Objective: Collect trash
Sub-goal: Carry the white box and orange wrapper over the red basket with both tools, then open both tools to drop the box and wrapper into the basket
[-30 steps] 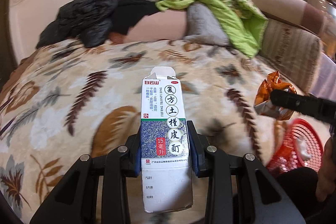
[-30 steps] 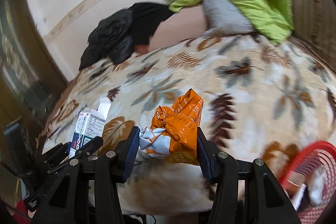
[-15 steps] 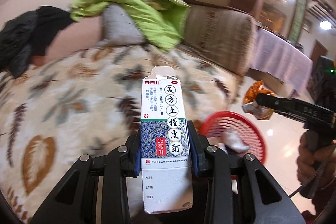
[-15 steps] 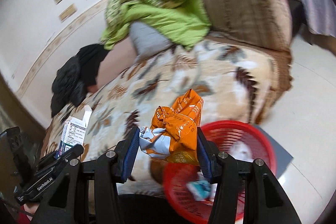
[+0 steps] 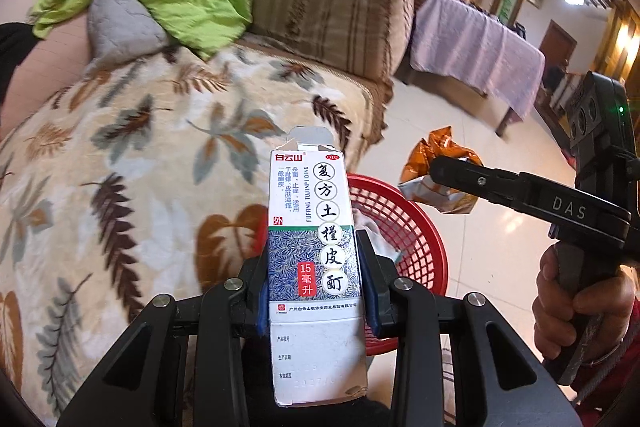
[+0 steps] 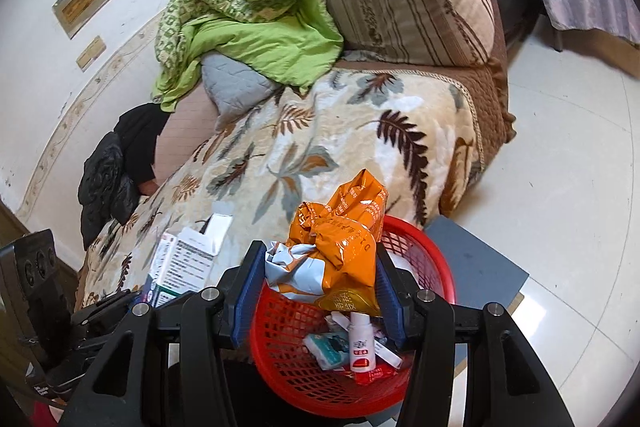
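My left gripper (image 5: 312, 259) is shut on a white and blue medicine box (image 5: 314, 227), held upright beside the sofa's edge, just left of a red mesh basket (image 5: 412, 239). My right gripper (image 6: 320, 267) is shut on a crumpled orange snack wrapper (image 6: 340, 239) and holds it directly above the red basket (image 6: 432, 267). The basket holds a small white bottle (image 6: 362, 341), a packet and other scraps. The wrapper (image 5: 438, 155) and right gripper also show in the left wrist view, and the box (image 6: 180, 259) in the right wrist view.
A sofa with a leaf-print blanket (image 6: 304, 147) fills the left. A green quilt (image 6: 256, 35), grey pillow and black jacket (image 6: 116, 167) lie at its back. A grey mat (image 6: 476, 267) lies under the basket on the pale tiled floor. A cloth-covered table (image 5: 476, 47) stands far right.
Both grippers have swung right from over the sofa to the red basket, still holding the box and the wrapper. The wrapper now hangs over the basket.
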